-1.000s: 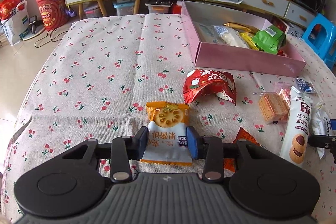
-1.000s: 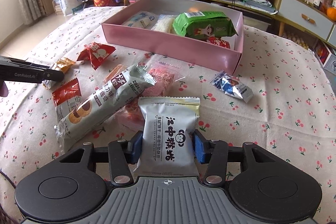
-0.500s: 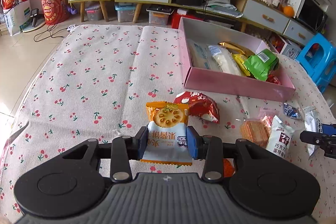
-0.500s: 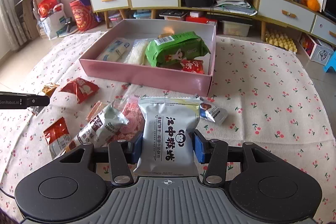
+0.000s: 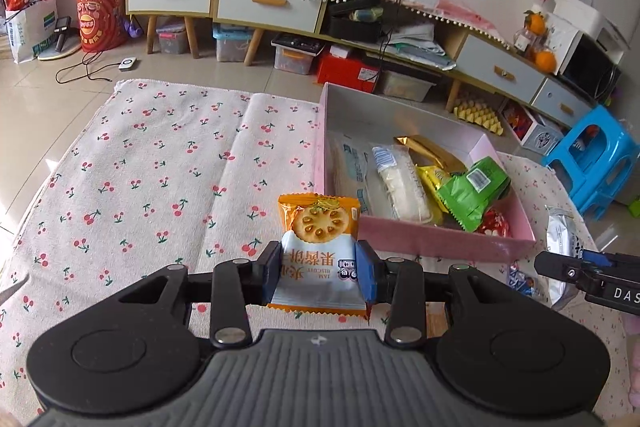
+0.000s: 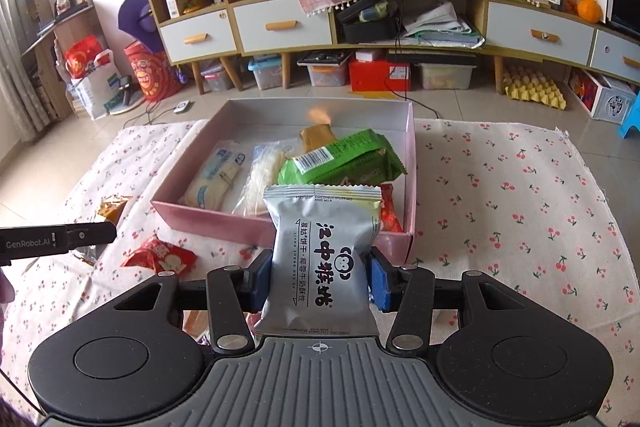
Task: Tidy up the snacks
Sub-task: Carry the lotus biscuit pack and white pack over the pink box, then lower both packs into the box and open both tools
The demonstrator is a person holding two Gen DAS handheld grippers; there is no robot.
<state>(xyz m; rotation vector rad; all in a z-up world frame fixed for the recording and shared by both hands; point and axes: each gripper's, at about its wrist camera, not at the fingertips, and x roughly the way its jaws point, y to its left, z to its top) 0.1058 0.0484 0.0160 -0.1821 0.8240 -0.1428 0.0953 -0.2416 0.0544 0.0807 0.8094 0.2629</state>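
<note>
A: What is the left gripper [image 5: 319, 269] doing?

B: Its two fingers are clamped on an orange jam biscuit packet [image 5: 319, 251], holding it upright by the lower half, above the cherry-print cloth [image 5: 160, 163] and on the near side of the pink box [image 5: 440, 243], by its near-left corner

A: And the right gripper [image 6: 319, 279]?

B: Pinched tight on a silver coconut biscuit packet [image 6: 322, 259], which stands upright between the blue pads [image 6: 379, 281], just in front of the pink box's near wall [image 6: 224, 223]

A: What sits inside the box?

B: A green packet [image 6: 344, 159] lies on top toward the right side, with a red wrapper [image 6: 389, 213] under it against the near-right corner. A gold packet [image 6: 316, 137] lies behind the green one; a clear bag of white snacks [image 6: 260, 179] and a white-and-blue packet [image 6: 216, 179] lie to its left

A: Anything outside the box?

B: A red packet [image 6: 160, 257] lies on the cloth in front of the box's near-left corner, and an orange-brown wrapper [image 6: 112, 207] sits further left of it. In the right wrist view the left gripper's finger reaches in from the left, between those two. In the left wrist view the right gripper shows at the right edge, off the box's near-right corner, with its silver packet
</note>
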